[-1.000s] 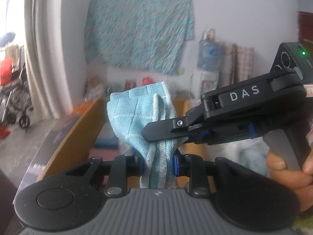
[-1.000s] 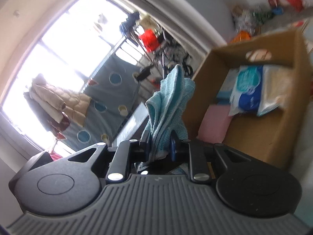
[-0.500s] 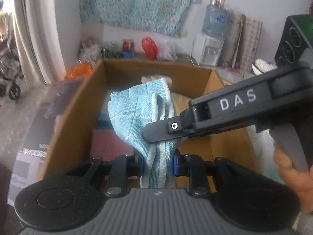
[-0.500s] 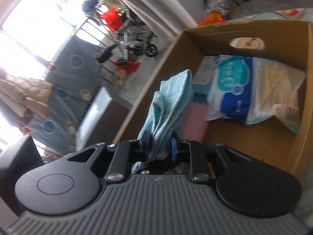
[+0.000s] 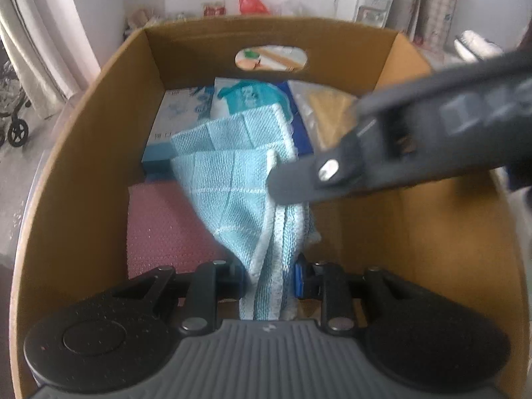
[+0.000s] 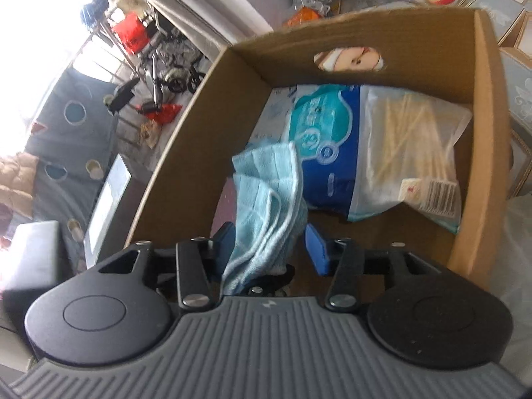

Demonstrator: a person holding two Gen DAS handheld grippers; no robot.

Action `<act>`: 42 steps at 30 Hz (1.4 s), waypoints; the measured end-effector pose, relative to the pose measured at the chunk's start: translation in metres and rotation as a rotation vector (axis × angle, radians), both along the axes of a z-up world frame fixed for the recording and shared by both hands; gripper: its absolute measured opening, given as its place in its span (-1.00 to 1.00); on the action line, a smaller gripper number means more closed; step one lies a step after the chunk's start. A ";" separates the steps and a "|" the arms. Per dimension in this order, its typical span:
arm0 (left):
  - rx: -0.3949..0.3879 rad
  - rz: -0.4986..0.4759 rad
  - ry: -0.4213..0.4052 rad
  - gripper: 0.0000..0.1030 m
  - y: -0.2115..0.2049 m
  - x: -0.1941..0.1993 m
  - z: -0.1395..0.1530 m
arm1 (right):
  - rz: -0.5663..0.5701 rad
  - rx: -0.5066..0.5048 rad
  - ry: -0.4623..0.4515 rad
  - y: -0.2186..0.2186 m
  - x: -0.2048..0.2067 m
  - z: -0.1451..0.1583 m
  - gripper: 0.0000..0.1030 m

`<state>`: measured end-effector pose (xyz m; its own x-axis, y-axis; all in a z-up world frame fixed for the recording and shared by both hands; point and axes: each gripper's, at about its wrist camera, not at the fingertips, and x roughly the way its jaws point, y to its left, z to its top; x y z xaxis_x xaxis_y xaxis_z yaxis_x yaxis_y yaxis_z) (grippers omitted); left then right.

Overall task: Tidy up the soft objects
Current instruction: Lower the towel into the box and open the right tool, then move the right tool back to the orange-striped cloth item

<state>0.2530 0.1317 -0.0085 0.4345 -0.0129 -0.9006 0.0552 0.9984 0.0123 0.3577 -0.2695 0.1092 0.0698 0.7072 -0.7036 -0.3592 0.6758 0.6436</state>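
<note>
Only the right wrist view shows us the right gripper [image 6: 271,244] parted — blue towel [image 6: 269,199] slack between its pads. The left gripper [image 5: 267,277] pinches the blue towel [image 5: 239,183] over the cardboard box [image 5: 83,166].

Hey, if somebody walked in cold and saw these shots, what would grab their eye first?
First, the light blue towel bunched in the centre, pinched by the left gripper above the open cardboard box, while the right gripper has its fingers spread around it. Next, the blue-and-white pack lying against the box's far wall.
</note>
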 end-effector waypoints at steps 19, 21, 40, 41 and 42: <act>0.004 0.083 -0.037 0.61 -0.011 0.009 0.008 | -0.042 0.252 -0.018 -0.063 0.001 0.030 0.12; -0.002 0.093 -0.070 0.67 -0.013 0.006 0.015 | -0.060 0.285 -0.027 -0.074 -0.002 0.036 0.17; -0.080 0.067 -0.452 0.89 -0.062 -0.119 0.133 | -0.292 0.397 -0.336 -0.329 -0.085 0.110 0.74; -0.102 0.054 -0.468 0.90 -0.068 -0.129 0.136 | -0.318 0.385 -0.350 -0.346 -0.090 0.111 0.77; -0.130 0.035 -0.481 0.91 -0.075 -0.138 0.138 | -0.339 0.371 -0.359 -0.362 -0.095 0.111 0.78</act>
<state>0.1147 0.0568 0.1293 0.8023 -0.0895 -0.5902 0.0404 0.9946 -0.0960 0.2631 -0.6316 0.2199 0.5202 0.7973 -0.3060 -0.4012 0.5444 0.7367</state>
